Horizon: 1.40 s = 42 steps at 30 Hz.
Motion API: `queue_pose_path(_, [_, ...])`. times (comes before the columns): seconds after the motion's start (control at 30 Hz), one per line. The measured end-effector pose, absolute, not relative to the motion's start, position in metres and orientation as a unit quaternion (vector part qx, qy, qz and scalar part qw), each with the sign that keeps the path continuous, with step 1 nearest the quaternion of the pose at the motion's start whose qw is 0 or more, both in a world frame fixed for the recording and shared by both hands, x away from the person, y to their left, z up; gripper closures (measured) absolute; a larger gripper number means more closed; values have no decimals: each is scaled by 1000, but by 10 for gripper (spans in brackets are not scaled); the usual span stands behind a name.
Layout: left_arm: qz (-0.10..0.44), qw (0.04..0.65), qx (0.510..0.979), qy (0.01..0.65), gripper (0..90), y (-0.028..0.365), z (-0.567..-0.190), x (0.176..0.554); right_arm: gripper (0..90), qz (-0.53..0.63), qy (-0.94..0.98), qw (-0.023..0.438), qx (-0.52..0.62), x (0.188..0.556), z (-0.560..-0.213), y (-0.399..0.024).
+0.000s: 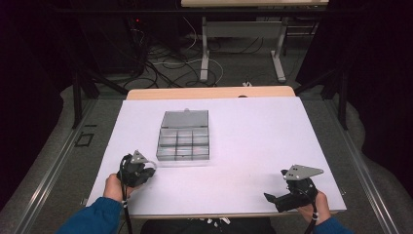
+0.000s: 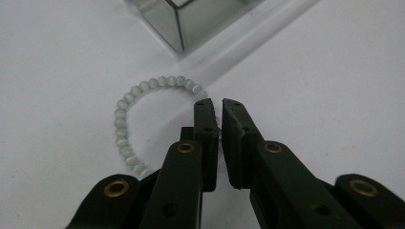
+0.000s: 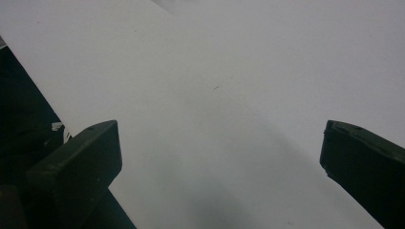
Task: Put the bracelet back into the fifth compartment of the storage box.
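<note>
Bracelet pinched between left jaws

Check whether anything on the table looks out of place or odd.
Nothing looks damaged or spilled. A pale bead bracelet lies on the white table outside the compartment box; the left gripper is shut on its strand.

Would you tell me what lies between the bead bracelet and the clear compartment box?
Bare white table lies between the bracelet and the box, as the left gripper view shows.
</note>
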State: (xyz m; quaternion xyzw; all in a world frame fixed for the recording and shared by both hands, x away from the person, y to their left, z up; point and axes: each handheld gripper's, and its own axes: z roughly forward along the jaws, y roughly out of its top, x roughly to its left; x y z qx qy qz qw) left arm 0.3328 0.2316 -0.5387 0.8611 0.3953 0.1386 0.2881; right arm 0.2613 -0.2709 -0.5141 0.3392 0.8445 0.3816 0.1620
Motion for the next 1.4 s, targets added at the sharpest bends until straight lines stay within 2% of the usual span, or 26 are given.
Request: queue_pose_path(1.4, [209,339,840,368,851,236,-505,311,2,381,840,169,346,261,-514,-270])
